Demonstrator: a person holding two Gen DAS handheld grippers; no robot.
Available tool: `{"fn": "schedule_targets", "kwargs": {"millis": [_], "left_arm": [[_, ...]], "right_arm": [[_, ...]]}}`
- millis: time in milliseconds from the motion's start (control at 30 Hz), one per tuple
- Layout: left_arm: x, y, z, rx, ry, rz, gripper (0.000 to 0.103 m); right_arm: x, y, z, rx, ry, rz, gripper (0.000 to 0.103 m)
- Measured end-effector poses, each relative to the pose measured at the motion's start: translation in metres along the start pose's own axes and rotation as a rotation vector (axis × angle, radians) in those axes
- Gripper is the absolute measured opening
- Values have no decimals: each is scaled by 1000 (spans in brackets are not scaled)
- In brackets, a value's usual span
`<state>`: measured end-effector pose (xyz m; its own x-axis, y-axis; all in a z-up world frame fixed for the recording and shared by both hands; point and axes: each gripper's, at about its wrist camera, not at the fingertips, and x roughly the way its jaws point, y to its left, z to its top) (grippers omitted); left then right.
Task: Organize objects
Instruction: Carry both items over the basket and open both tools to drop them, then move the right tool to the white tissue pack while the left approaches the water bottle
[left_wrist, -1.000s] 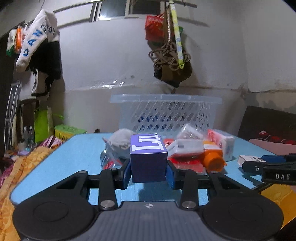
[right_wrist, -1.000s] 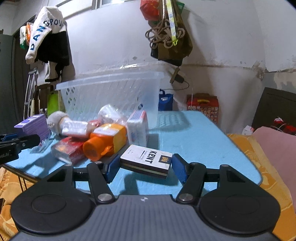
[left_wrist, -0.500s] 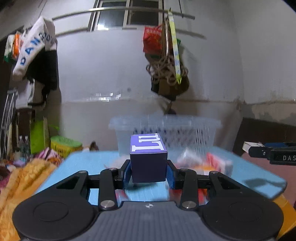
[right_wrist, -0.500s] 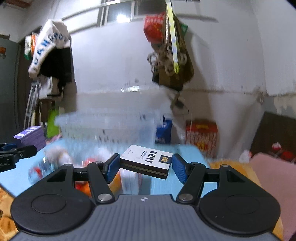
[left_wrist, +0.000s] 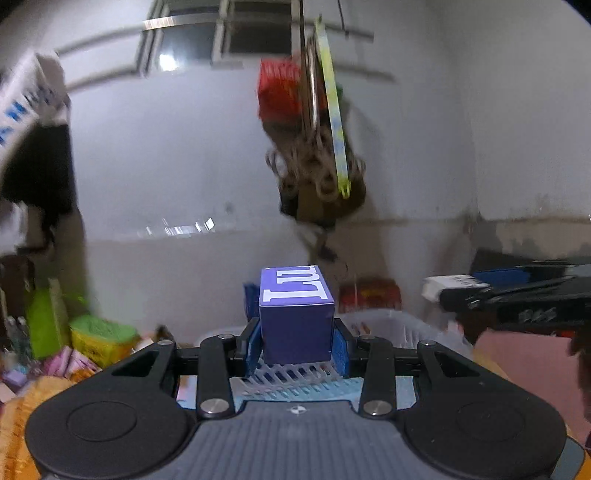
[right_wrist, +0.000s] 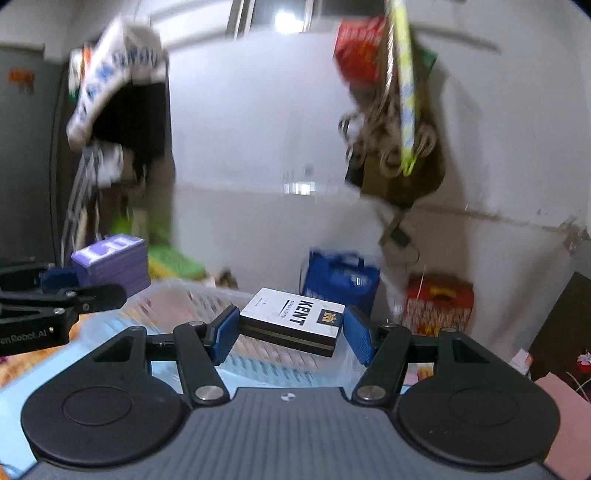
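My left gripper (left_wrist: 297, 343) is shut on a purple box with white letters (left_wrist: 295, 314) and holds it above the clear plastic basket (left_wrist: 402, 328). My right gripper (right_wrist: 290, 334) is shut on a white and black KENT pack (right_wrist: 291, 321), also held above the basket (right_wrist: 177, 299). In the right wrist view the left gripper (right_wrist: 55, 291) with the purple box (right_wrist: 110, 264) shows at the left. In the left wrist view the right gripper (left_wrist: 480, 290) with the pack (left_wrist: 450, 286) shows at the right.
The blue table (right_wrist: 33, 376) lies below the basket. A blue bag (right_wrist: 340, 277) and a red box (right_wrist: 439, 306) stand by the white wall behind. Clothes (right_wrist: 114, 77) and a rope bundle (right_wrist: 391, 144) hang on the wall. A green bag (left_wrist: 99, 336) sits at the left.
Both grippers have risen from table level and moved forward over the basket, each still holding its box. The pile of items on the table has dropped out of view.
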<state>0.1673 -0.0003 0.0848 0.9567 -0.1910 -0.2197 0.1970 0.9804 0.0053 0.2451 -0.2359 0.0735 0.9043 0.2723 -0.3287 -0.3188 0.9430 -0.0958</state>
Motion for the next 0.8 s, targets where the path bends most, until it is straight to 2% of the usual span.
{"fn": "schedule_targets", "kwargs": {"millis": [100,200,233,267,300,333,433,500,567,633,700,800], "left_arm": [[42,7,2,-45,133,5,43],[65,10,-1,-65,213,-15,44],[72,11,-4,-60,249,-47,53],[77,12,-6,-53,265,-57,67],[78,11,-9,-45,263,-26,73],[74,11,-11,-35,248,16,75],[48,14,-17,-34,177,33,78],[19,18,-24,-65,129,6,86],[-16,19,-40,-64,100,9,94],[-43,17,-62,-48,96,45,97],[-59,21,-87,-70,107,83,97],[-62,33,-118,-142,161,110,97]], "right_arm": [[38,-1,-4,1,91,9,64],[49,1,-10,-3,115,28,67],[50,4,-10,-12,112,26,79],[49,6,-10,-24,105,14,87],[44,8,-9,-28,85,-14,99],[36,7,-10,-30,56,-23,103],[1,6,-17,-15,-31,-5,103],[-25,-2,-33,24,-67,-7,103],[-46,-13,-63,77,-91,17,103],[-55,-19,-95,116,-79,10,103],[-54,-21,-119,158,-33,-46,103],[-51,-20,-142,224,23,-7,103]]}}
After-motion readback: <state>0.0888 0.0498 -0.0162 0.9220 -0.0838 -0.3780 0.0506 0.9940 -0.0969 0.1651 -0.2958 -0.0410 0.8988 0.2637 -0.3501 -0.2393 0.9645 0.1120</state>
